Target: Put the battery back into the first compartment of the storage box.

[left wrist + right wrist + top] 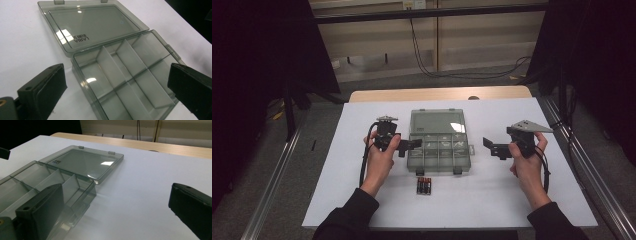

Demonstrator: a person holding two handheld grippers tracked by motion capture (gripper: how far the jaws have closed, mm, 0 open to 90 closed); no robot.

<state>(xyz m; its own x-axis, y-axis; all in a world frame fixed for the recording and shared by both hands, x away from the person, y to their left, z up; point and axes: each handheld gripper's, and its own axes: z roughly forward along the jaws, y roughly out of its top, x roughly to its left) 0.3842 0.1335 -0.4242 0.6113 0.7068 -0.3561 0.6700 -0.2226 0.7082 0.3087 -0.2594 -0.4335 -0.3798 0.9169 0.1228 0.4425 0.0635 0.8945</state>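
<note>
On the left, our left gripper (412, 145) sits at the left edge of the box (441, 154), with our left hand (381, 157) wrapped round its body. In the left gripper view its jaws stand wide apart with nothing between them, and the box's compartments lie just ahead. The box rests mid-table on the white table (362, 190), with its lid (437, 121) laid flat open on the far side. The compartments look bare, as far as we can see. Just in front of the box lie the batteries (424, 185), side by side, near it but apart. On the right, our right gripper (492, 147) hovers well clear of the box, jaws spread wide and holding nothing, in our right hand (527, 162).
</note>
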